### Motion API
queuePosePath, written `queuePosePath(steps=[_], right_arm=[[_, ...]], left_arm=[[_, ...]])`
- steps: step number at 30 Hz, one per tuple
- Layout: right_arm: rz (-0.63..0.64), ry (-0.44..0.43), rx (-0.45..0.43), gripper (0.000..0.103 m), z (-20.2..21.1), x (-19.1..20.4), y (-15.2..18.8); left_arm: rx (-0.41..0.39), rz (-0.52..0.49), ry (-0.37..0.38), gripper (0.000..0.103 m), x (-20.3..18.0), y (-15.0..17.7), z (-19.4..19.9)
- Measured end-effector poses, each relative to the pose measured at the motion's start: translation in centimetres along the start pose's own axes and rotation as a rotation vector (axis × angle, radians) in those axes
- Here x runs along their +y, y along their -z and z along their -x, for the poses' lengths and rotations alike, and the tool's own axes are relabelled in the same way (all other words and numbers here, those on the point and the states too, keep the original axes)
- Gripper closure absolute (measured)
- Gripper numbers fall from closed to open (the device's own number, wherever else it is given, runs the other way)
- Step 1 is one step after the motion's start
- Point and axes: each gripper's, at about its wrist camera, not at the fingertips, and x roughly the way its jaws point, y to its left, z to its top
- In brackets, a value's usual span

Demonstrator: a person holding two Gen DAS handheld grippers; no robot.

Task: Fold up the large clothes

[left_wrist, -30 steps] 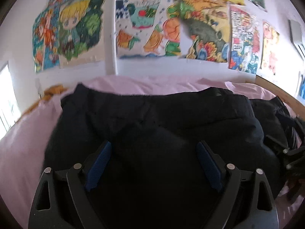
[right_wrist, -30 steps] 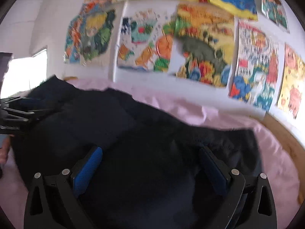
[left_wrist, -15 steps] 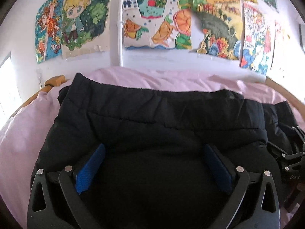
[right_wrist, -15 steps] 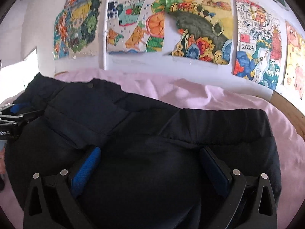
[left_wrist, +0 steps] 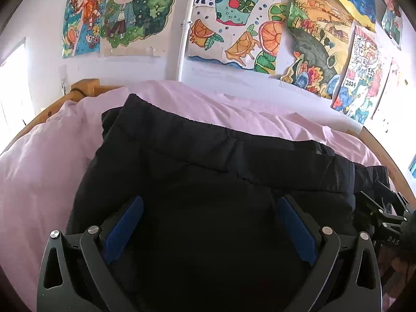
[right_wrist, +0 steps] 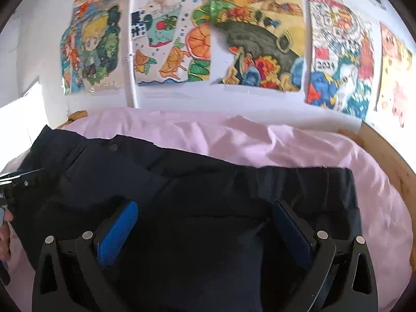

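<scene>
A large black padded garment [left_wrist: 208, 161] lies folded across the pink bed, its seamed edge running left to right. In the left wrist view my left gripper [left_wrist: 210, 202] hovers just above its near part, jaws wide, blue pads [left_wrist: 122, 228] clear of the cloth. The right gripper [left_wrist: 382, 215] shows at that view's right edge. In the right wrist view the garment [right_wrist: 208, 182] fills the lower middle, and my right gripper [right_wrist: 205, 205] stands open over it with nothing pinched. The left gripper [right_wrist: 15, 182] and a hand [right_wrist: 4, 228] sit at the left edge.
A pink sheet [left_wrist: 39, 169] covers the bed all around the garment. A wooden bed frame [left_wrist: 52, 109] curves along the left, and another stretch of the frame [right_wrist: 390, 161] along the right. Colourful drawings [left_wrist: 234, 26] hang on the white wall behind. A bright window is at far left.
Both grippers have lifted slightly off the garment and rolled level. The bulge of cloth between the left jaws has settled flat, and more of the far seam shows.
</scene>
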Motion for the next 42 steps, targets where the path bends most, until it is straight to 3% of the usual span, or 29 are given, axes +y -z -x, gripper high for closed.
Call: queuePosePath(steps=[3,7,13,23,34,42], right_arm=[[-0.007,0.011,0.014,0.000,1.5,0.2,-0.2],[-0.028,0.000,-0.029,0.000,5.4,1.6,-0.7],[-0.117,-0.007,-0.126,0.000,11.9,3.0,-1.6],[-0.153,0.003,-0.146,0.000,22.3,3.5,-1.9],[-0.157,-0.005,-0.214,0.000,29.9,4.3,-1.2],[-0.072,-0.005,-0.274,0.000,35.4,6.1,1.2]], left_arm=[[0.019,-0.003,0.002,0.001,-0.4,-0.5,1.5],[0.012,-0.010,0.007,0.001,-1.3,-0.9,4.9],[-0.038,-0.028,0.013,0.001,-2.2,-1.2,11.8],[-0.121,-0.011,0.020,0.001,-4.1,-0.5,23.0],[-0.190,-0.057,0.029,0.001,-7.3,1.4,29.3],[-0.243,-0.113,0.000,0.001,-9.0,4.4,33.4]])
